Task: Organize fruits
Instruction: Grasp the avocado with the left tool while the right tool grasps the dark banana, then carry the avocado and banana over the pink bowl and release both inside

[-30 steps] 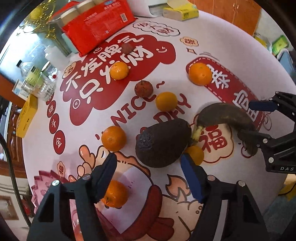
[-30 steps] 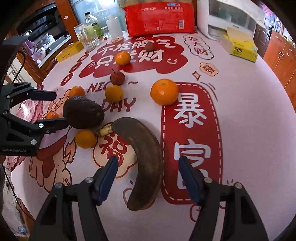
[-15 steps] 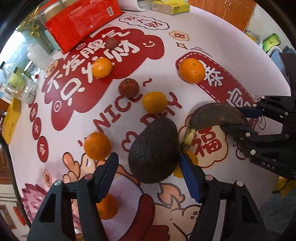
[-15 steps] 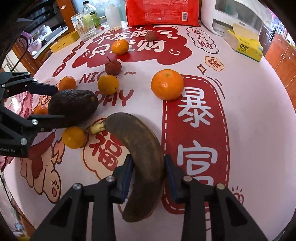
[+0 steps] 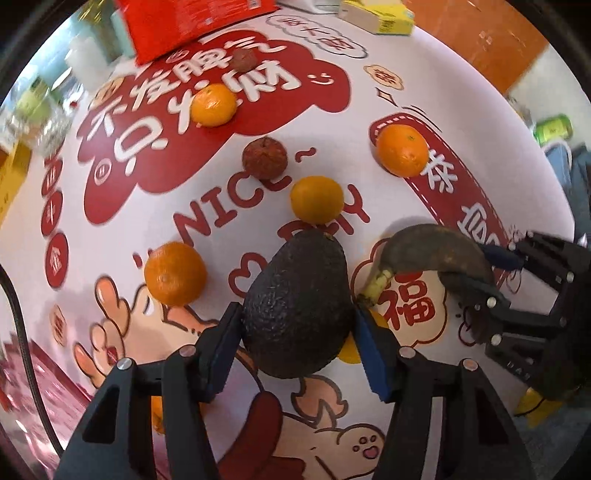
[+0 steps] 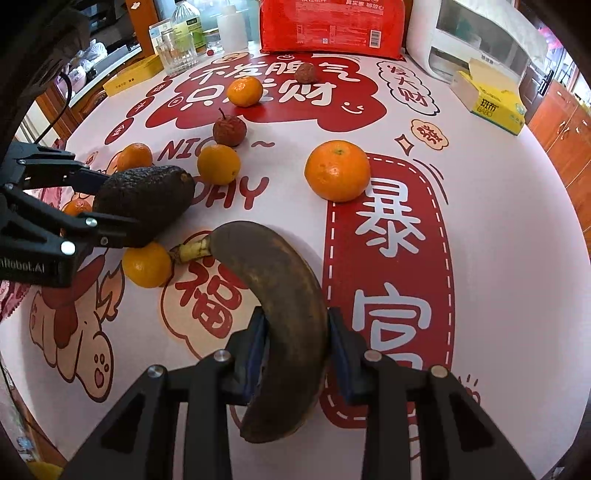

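1. Looking along the left gripper (image 5: 299, 328), we see its jaws clamped on the dark avocado (image 5: 299, 306), blue pads pressed to both flanks, low in the centre of the left wrist frame.
2. In the right wrist frame, the right gripper (image 6: 295, 343) has its jaws clamped around the lower half of the blackened banana (image 6: 277, 295), which curves up from the bottom centre, its yellowish stem pointing left.
3. A small orange (image 6: 147, 265) sits at centre left of that frame, just beside the banana stem and below the avocado; we cannot tell whether it touches either.
4. The largest orange (image 6: 337, 170) lies above the banana, at the top edge of the red dashed panel printed on the bench (image 6: 498, 240).
5. Another orange (image 6: 218, 164) lies just right of the avocado's tip, with a wrinkled brown-red fruit (image 6: 229, 130) above it and one more orange (image 6: 243, 92) higher still on the red cloud print.
6. In the left wrist frame, an orange (image 5: 174, 273) rests at centre left, apart from the avocado.
7. A red package (image 6: 330, 27) stands at the top edge of the right wrist frame, a yellow box (image 6: 487, 98) at upper right.
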The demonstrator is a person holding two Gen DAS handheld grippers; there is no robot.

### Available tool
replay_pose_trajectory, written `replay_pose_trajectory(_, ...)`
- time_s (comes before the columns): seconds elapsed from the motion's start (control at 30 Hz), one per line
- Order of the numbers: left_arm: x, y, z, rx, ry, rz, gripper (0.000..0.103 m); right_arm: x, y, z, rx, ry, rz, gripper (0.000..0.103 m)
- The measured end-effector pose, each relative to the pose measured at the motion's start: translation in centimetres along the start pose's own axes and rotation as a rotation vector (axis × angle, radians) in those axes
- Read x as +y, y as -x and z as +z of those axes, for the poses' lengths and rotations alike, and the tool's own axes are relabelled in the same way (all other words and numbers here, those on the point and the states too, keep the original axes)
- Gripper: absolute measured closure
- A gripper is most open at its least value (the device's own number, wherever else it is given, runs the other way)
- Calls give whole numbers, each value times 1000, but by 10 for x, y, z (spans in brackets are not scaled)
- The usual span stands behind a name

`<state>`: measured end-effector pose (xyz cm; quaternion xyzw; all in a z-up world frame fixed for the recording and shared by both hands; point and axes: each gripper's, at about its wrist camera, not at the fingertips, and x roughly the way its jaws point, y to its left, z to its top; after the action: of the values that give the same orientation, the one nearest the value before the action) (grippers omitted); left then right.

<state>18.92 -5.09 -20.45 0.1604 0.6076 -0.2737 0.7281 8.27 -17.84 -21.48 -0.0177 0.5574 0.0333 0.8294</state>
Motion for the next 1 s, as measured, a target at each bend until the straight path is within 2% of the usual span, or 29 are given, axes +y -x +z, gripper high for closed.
replay_pose_trajectory(0.2, 5, 3, -8, -15, 106, 17, 46, 0, 3, -1, 4, -6, -7, 73)
replay_pose_trajectory(0.47, 2, 25, -26, -79, 178, 70, 46, 5, 20, -5, -20, -1, -23, 73)
replay_pose_trajectory(0.73, -4, 77, -43, -172, 206, 108, 46, 16, 54, -3, -89, 7, -36, 73)
replay_pose_trajectory(1.0, -1, 145, -64, -284, 250, 132, 46, 31, 108, 7, -199, 20, -32, 73)
